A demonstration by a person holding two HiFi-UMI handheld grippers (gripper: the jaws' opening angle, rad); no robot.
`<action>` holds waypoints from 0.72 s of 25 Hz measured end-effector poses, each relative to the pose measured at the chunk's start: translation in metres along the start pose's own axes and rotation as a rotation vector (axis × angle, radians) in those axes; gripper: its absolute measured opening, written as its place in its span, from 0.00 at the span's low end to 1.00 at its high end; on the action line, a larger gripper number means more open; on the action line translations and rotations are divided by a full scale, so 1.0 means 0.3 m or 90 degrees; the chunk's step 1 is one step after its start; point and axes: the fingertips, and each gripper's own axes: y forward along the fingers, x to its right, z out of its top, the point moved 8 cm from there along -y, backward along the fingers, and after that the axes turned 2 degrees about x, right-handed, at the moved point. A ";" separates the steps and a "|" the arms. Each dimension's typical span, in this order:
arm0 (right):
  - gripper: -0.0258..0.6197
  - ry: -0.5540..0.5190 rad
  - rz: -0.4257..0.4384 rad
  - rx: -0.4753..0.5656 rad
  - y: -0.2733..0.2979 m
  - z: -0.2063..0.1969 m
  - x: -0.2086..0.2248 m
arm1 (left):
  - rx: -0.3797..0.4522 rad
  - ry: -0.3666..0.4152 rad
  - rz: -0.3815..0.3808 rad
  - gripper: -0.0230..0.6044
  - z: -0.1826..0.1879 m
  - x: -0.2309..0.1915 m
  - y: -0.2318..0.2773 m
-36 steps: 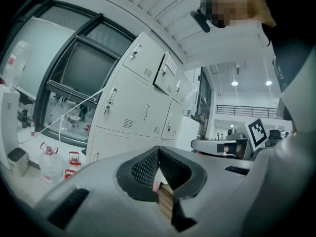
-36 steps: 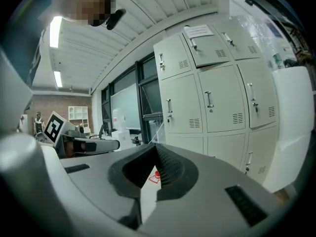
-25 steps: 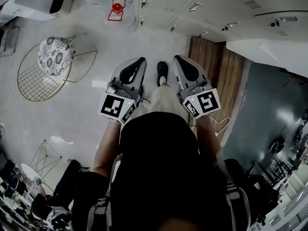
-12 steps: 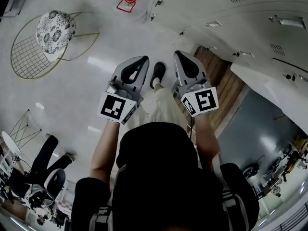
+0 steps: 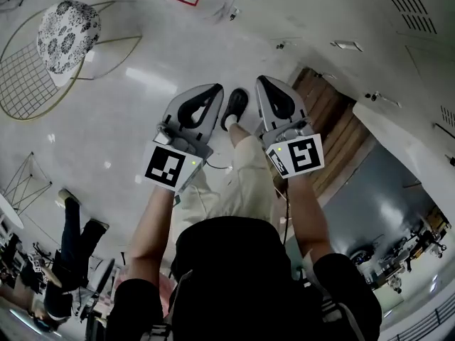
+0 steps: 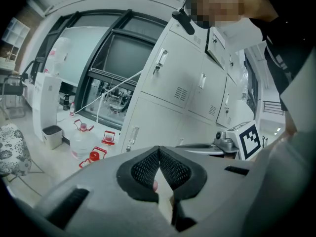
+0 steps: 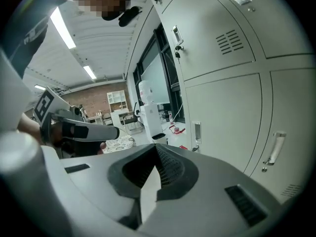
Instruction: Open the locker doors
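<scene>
While the person (image 5: 242,261) stands facing the lockers (image 7: 222,98):
Left gripper (image 5: 207,92): jaws together, empty.
Right gripper (image 5: 264,84): jaws together, empty.
Doors (image 6: 170,80): shut.

Lockers (image 5: 341,13) ahead right; chair (image 5: 67,28) left, on floor (image 5: 142,119).

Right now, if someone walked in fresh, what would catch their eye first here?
The left gripper and right gripper, grey with black-and-white marker cubes, are held side by side at the centre of the head view, fingers shut and empty. A wall of pale lockers fills the right gripper view, doors closed. A wire chair with a patterned cushion sits at the head view's upper left.
</scene>
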 end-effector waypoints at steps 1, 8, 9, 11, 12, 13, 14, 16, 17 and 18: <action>0.04 0.000 -0.001 -0.001 0.023 -0.032 0.005 | -0.002 0.001 0.000 0.07 -0.029 -0.028 0.011; 0.04 -0.023 -0.006 -0.003 0.169 -0.270 0.070 | -0.006 0.006 -0.012 0.07 -0.268 -0.195 0.110; 0.04 -0.026 -0.009 0.000 0.188 -0.302 0.083 | -0.006 0.007 -0.016 0.07 -0.307 -0.215 0.128; 0.04 -0.031 -0.016 0.007 0.225 -0.367 0.112 | -0.006 0.009 -0.020 0.07 -0.385 -0.253 0.165; 0.04 -0.032 -0.018 0.010 0.243 -0.402 0.127 | -0.007 0.009 -0.022 0.07 -0.425 -0.272 0.184; 0.04 -0.032 -0.020 0.012 0.263 -0.437 0.144 | -0.009 0.009 -0.024 0.07 -0.466 -0.291 0.202; 0.04 -0.033 -0.023 0.015 0.284 -0.472 0.162 | -0.011 0.010 -0.026 0.07 -0.506 -0.312 0.222; 0.04 -0.036 -0.026 0.022 0.328 -0.536 0.196 | -0.010 0.012 -0.031 0.07 -0.579 -0.351 0.260; 0.04 -0.038 -0.026 0.024 0.348 -0.567 0.212 | -0.008 0.013 -0.033 0.07 -0.613 -0.368 0.278; 0.04 -0.041 -0.024 0.025 0.366 -0.597 0.225 | -0.006 0.015 -0.036 0.07 -0.645 -0.383 0.294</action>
